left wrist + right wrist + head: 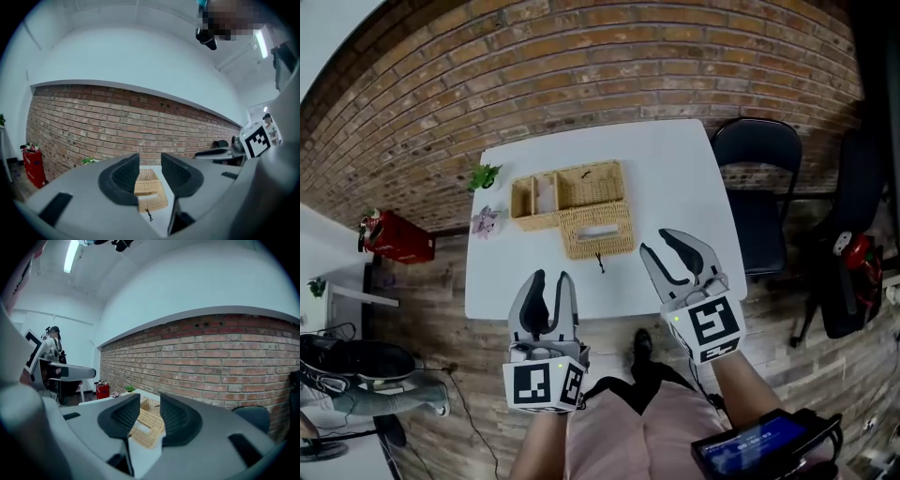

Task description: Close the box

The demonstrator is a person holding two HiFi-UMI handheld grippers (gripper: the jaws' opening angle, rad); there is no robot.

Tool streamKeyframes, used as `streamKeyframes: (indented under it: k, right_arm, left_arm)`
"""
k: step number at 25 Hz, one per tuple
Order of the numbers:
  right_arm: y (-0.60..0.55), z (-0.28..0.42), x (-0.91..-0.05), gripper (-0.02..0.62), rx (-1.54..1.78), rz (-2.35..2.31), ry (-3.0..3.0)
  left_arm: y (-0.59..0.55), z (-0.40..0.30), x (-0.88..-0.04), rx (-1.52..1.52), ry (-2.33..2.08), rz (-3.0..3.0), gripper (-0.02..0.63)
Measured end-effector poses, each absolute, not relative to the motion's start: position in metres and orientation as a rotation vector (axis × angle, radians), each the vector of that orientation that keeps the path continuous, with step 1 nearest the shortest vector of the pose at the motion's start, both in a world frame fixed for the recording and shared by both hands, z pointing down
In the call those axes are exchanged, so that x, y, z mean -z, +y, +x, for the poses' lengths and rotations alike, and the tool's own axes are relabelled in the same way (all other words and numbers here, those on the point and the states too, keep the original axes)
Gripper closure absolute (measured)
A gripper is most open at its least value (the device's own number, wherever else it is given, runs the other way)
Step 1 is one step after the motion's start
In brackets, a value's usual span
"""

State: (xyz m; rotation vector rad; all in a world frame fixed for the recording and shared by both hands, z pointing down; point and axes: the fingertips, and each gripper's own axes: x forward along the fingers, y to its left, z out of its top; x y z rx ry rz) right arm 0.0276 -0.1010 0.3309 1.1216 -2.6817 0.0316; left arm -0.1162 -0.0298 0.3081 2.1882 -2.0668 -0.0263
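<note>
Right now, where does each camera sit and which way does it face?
Head view: on the person's head, looking steeply down at the white table and open wicker box; left tongs and right tongs show.
Left gripper view: on the left tongs, looking along its parted jaws at the wicker box and brick wall; right tongs' marker cube at right.
Right gripper view: on the right tongs, looking along parted jaws at the wicker box.
Shared: all see the wicker box.

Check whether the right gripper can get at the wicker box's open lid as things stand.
Probably yes. The right gripper, jaws apart and empty, hangs near the front edge of the table; only bare tabletop lies between it and the lid, folded out flat toward the person.
</note>
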Motion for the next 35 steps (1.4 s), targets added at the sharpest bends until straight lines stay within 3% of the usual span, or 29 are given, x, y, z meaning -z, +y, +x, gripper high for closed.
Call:
streamKeyframes:
  k: [9,17,35]
  right_arm:
    - [-0.150,0.007,-0.301,0.455,0.056,1.127,-2.702]
    - [-0.184,-0.009,-0.316,0.439,0.017,1.136,-2.673]
    - [-0.165,-0.009,-0.497,0.423,-0.405,1.030,-2.398]
  left_arm:
    - [-0.071,-0.142,-0.283,0.040,-2.117,2.226,0.459]
    - [-0.113,-0.165,-0.309,0.019,-2.022,2.259,0.442]
    - [-0.125,-0.159,-0.474,-0.159,-1.644,2.172,0.394]
